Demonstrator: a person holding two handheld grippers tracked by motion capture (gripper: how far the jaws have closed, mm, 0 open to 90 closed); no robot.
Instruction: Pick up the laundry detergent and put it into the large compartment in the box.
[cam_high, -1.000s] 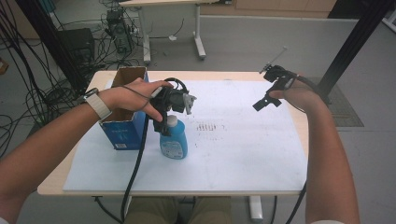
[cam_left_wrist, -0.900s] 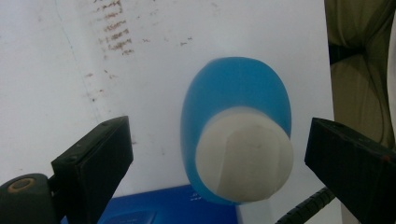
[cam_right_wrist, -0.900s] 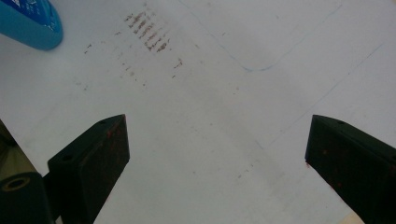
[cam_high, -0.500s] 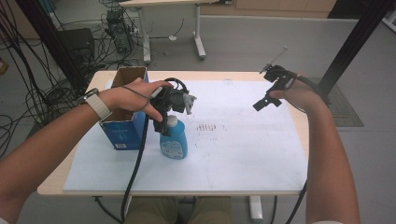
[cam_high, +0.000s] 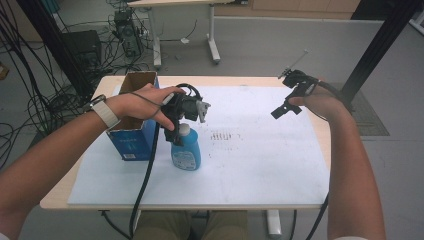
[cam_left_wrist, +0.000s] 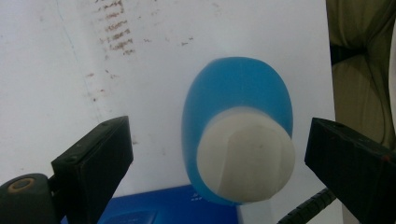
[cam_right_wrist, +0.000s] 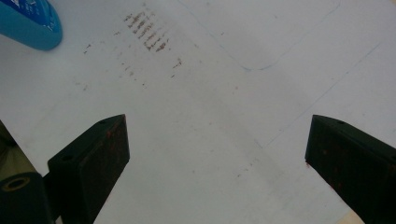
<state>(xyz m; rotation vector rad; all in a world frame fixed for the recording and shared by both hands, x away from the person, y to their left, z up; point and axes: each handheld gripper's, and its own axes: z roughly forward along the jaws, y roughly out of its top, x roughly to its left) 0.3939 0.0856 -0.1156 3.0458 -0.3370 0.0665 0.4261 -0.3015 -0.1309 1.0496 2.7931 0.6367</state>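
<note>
Left gripper (cam_high: 181, 117) sits directly over the bottle (cam_high: 186, 148), pointing down at it. Jaws spread wide, one on each side of the white cap (cam_left_wrist: 246, 156), gap on both sides, no contact visible. In the left gripper view the cap sits between the jaws, a bit closer to the right-hand one, with the blue body flaring out below it. Gripper cable drops past the bottle's left side and off the near edge of the table (cam_high: 60, 197).

Bottle stands upright on the white sheet (cam_high: 260, 170), left half of the table, roughly midway between far and near edges. Just right of the box (cam_high: 135, 137), very close or touching; can't tell which from the high view. Label faces the near edge.

Box is blue with a cardboard-brown inside, top flaps open, standing near the left edge of the sheet. Left hand (cam_high: 142, 105) and forearm cross above its open top.

Right gripper (cam_high: 287, 105) hangs in the air over the far right part of the sheet, well apart from bottle and box. Jaws wide apart, nothing between them; right gripper view looks down on bare sheet with the bottle's base at top left corner.

Brown smudge marks (cam_high: 225, 136) on the sheet near table centre, just right of the bottle, between the two grippers.
</note>
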